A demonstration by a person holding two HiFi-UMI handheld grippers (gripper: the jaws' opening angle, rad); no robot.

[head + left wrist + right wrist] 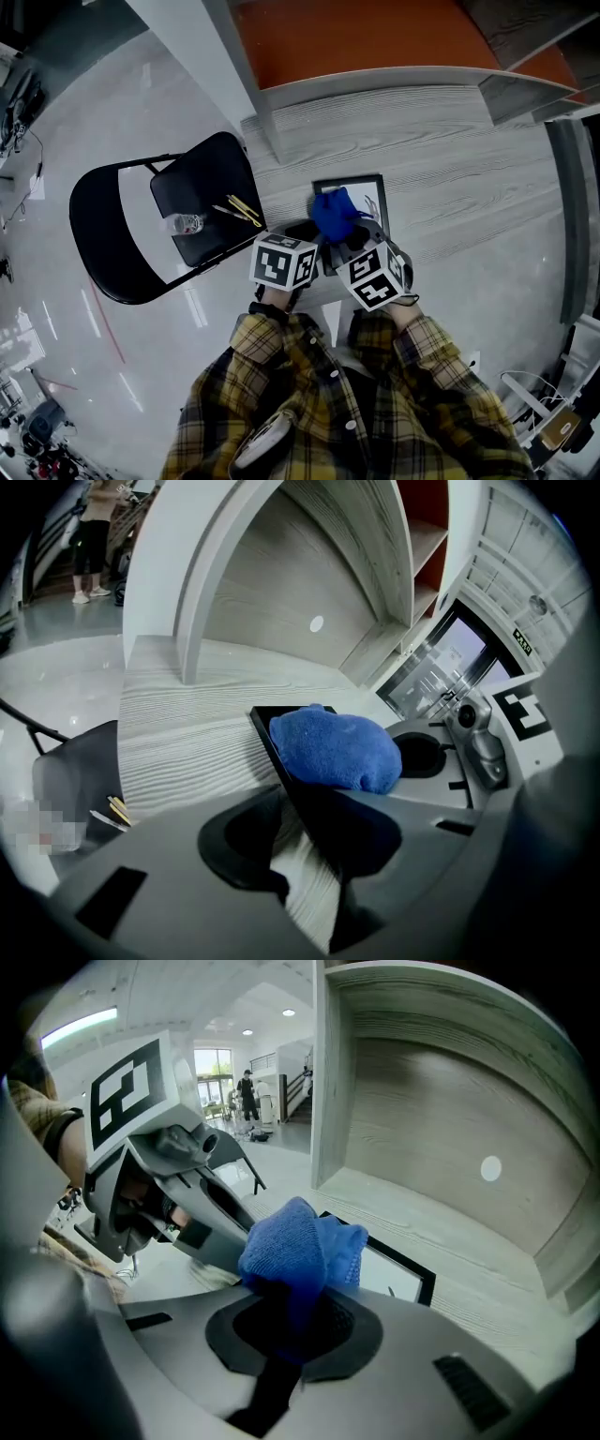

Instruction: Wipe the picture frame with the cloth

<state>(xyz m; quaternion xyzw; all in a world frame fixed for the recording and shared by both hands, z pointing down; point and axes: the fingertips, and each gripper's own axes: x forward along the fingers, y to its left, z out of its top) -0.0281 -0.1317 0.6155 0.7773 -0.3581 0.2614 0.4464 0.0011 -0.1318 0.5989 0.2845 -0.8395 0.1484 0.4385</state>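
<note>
The right claw [295, 1326] is clamped on the blue cloth [291, 1241]. The left claw [309, 855] stands apart, with the picture frame's [265, 726] near edge between its jaws and wood grain showing in the gap.

The one grey wood-grain bench [450, 187] carries the single black frame lying flat, and the one cloth rests on the frame's near left corner.

Only the head view shows the black folding chair [112, 234] left of the frame, off the bench. On its seat lie two yellow sticks [241, 208] and one small clear object [186, 223].

Only the gripper views show a distant standing person [246, 1096] beyond the frame.

A small sign [521, 641] in the left gripper view is too small to read.
</note>
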